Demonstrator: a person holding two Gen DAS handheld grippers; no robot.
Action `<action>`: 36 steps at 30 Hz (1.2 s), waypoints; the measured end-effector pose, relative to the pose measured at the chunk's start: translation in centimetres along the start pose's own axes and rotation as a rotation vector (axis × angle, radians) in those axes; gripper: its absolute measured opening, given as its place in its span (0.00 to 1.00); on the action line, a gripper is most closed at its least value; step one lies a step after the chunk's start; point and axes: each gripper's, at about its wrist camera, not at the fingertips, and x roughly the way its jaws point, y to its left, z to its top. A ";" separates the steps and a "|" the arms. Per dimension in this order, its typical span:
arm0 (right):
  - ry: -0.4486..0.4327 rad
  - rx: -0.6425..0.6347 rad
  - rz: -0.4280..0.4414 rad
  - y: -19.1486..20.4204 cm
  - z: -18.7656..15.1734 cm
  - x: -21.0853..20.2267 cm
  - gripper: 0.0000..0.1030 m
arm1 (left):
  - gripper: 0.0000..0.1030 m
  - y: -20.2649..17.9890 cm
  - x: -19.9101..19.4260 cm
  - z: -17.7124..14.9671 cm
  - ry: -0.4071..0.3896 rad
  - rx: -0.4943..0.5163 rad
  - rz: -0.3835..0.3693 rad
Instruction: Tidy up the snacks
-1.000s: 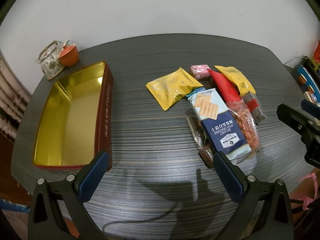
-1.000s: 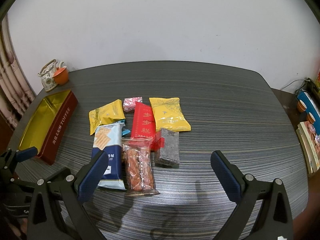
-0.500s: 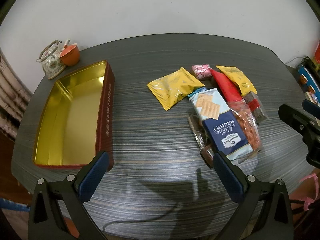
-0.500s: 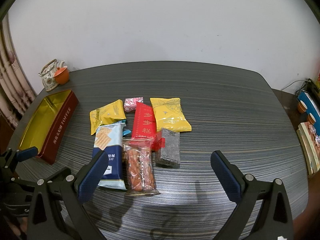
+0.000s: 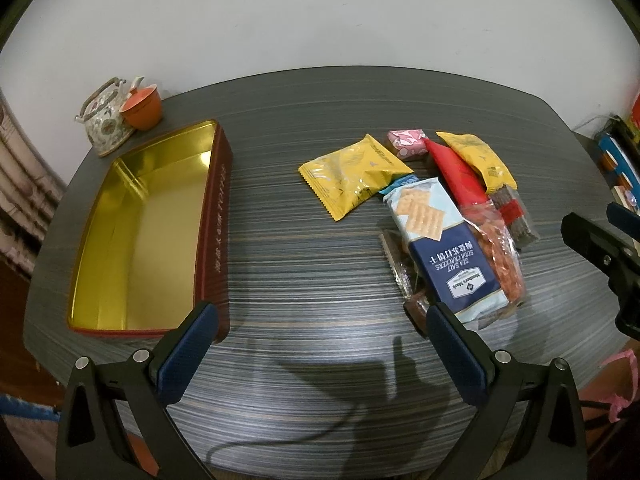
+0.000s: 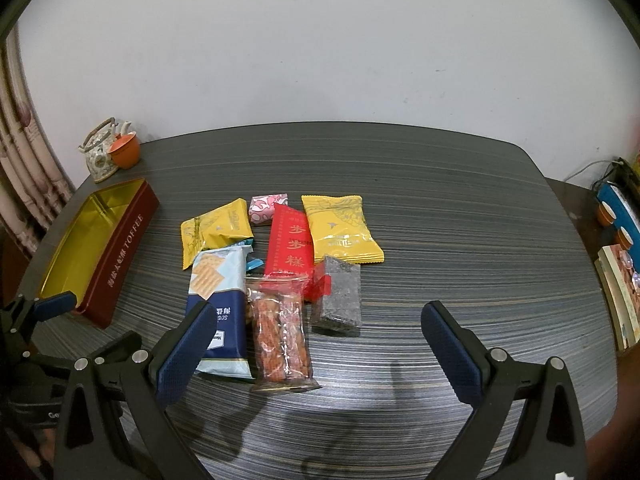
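Note:
Several snack packets lie in a cluster on the dark striped table [image 5: 304,264]: a blue soda cracker pack [image 5: 444,248] [image 6: 218,300], two yellow packets [image 5: 352,174] [image 6: 340,228], a red packet [image 6: 290,246], a clear pack of orange snacks [image 6: 282,336], a dark bar [image 6: 338,296] and a pink candy [image 6: 268,208]. An open red tin with gold inside [image 5: 140,232] [image 6: 96,240] lies at the left. My left gripper [image 5: 320,344] is open and empty, between tin and snacks. My right gripper [image 6: 320,344] is open and empty, just in front of the snacks.
A floral teapot [image 5: 104,120] and an orange cup [image 5: 142,110] stand at the table's back left corner, beside a curtain. Books and boxes [image 6: 618,240] are stacked off the table's right edge. A white wall is behind.
Both views shifted very slightly; the grippers stay open and hover in nearly the same place. Nothing on the table moved.

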 end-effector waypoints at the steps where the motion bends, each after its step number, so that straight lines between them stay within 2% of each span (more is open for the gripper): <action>1: 0.001 -0.002 -0.001 0.0 0.0 0.0 0.98 | 1.00 0.0 0.1 0.0 0.000 -0.001 -0.001; 5: 0.007 -0.003 -0.008 -0.4 0.1 0.2 0.97 | 1.00 0.1 0.3 0.1 0.003 -0.002 -0.004; 7: 0.014 0.002 -0.008 -0.8 0.1 0.4 0.92 | 1.00 0.1 0.3 0.1 0.003 -0.002 -0.004; 12: 0.081 0.016 -0.002 -1.7 -0.3 2.3 0.68 | 1.00 0.4 0.7 0.1 0.004 -0.002 -0.001; 14: 0.107 0.032 0.011 -2.1 -0.4 3.2 0.64 | 1.00 0.6 0.9 0.2 0.003 -0.002 -0.001; 25: 0.173 0.047 0.034 -2.9 -0.1 6.7 0.64 | 1.00 0.5 1.9 0.4 0.015 0.015 -0.003; 29: 0.192 0.052 0.049 -3.0 0.1 7.9 0.52 | 1.00 0.3 2.3 0.6 0.025 0.017 -0.001; 34: 0.213 0.064 0.071 -3.3 0.0 9.2 0.49 | 1.00 -0.2 2.7 0.7 0.038 0.025 0.001; 35: 0.217 0.069 0.079 -3.3 -0.1 9.3 0.44 | 1.00 -0.3 2.8 0.8 0.040 0.025 0.000; 36: 0.220 0.072 0.086 -3.3 -0.1 9.4 0.33 | 1.00 -0.4 2.9 0.9 0.043 0.024 -0.001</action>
